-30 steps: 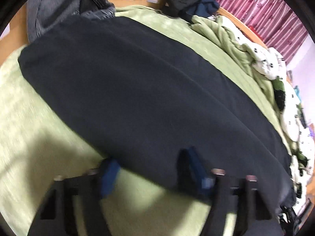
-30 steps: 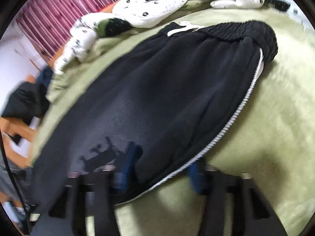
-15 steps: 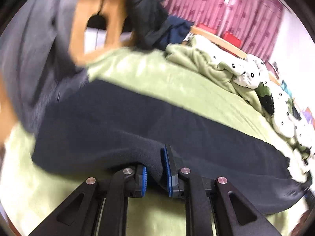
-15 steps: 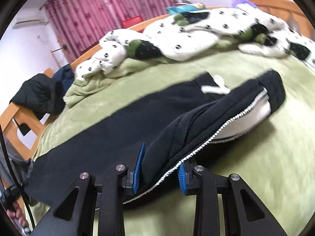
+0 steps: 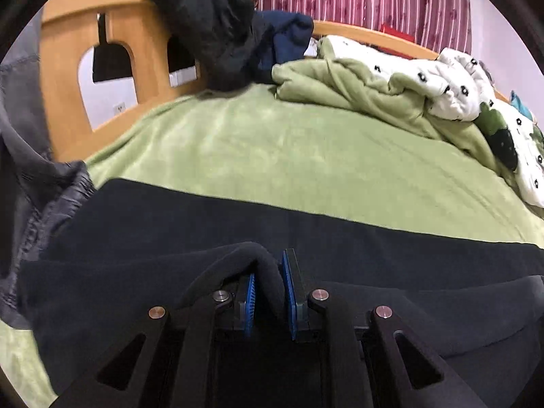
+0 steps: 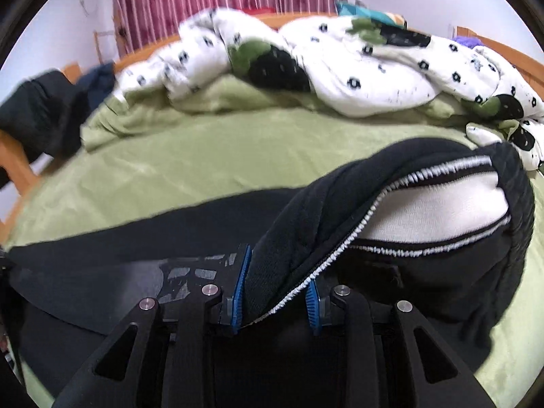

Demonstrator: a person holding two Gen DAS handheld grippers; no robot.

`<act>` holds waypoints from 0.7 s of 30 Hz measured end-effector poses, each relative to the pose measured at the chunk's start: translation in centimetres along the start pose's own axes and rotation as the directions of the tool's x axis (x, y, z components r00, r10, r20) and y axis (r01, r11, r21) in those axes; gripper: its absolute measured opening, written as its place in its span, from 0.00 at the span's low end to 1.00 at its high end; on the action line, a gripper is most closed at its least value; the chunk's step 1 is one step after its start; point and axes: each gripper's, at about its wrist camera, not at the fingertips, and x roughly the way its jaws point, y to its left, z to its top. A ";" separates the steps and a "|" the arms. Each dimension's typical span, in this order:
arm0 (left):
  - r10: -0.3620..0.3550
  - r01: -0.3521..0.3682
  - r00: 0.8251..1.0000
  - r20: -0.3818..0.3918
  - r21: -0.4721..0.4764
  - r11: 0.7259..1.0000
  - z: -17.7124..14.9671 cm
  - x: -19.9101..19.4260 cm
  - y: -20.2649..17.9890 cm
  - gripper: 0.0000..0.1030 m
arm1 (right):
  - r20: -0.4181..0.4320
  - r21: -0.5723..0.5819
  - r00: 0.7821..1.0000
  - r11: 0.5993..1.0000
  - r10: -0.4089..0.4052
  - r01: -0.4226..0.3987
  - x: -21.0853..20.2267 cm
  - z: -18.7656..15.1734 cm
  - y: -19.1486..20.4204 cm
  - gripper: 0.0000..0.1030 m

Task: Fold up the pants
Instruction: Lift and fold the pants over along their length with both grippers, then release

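Black pants (image 5: 306, 238) lie lengthwise across the green bed. In the left wrist view my left gripper (image 5: 270, 282) is shut on a raised fold of the leg fabric, which humps up between the blue pads (image 5: 288, 285). In the right wrist view my right gripper (image 6: 277, 289) is shut on the pants (image 6: 340, 197) near the waistband (image 6: 516, 187), pinching the thick edge with its white zigzag seam. The lifted layer hangs open there and shows the pale lining (image 6: 435, 214). Below both grippers, the lower layer lies flat on the sheet.
The green sheet (image 5: 306, 153) stretches beyond the pants. A bunched white patterned quilt (image 6: 340, 68) and green blanket (image 5: 357, 88) lie along the far side. A black jacket (image 5: 210, 27) and a navy garment (image 5: 285, 37) hang on the wooden bed frame (image 5: 68, 44). Grey clothing (image 5: 20, 170) sits at the left.
Both grippers closed on the near edge of the pants, then lifted it off the sheet and carried it toward the far side. A raised fold now stands in each grip.
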 end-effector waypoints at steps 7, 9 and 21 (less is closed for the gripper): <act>0.001 0.001 0.999 -0.045 0.024 1.000 -0.6 -0.3 -0.3 0.39 | -0.061 0.013 0.998 1.000 0.023 -0.023 -0.3 -1.2 -0.7 0.39; -0.013 0.013 0.999 -0.053 0.013 1.000 -1.0 -1.1 -0.1 0.56 | -0.041 0.048 0.998 0.998 0.048 -0.046 -2.3 -1.8 -1.4 0.49; -0.042 0.036 0.996 -0.076 -0.089 0.995 -7.7 -10.1 3.7 0.65 | -0.034 0.151 0.997 0.987 0.066 -0.061 -11.6 -9.7 -5.2 0.60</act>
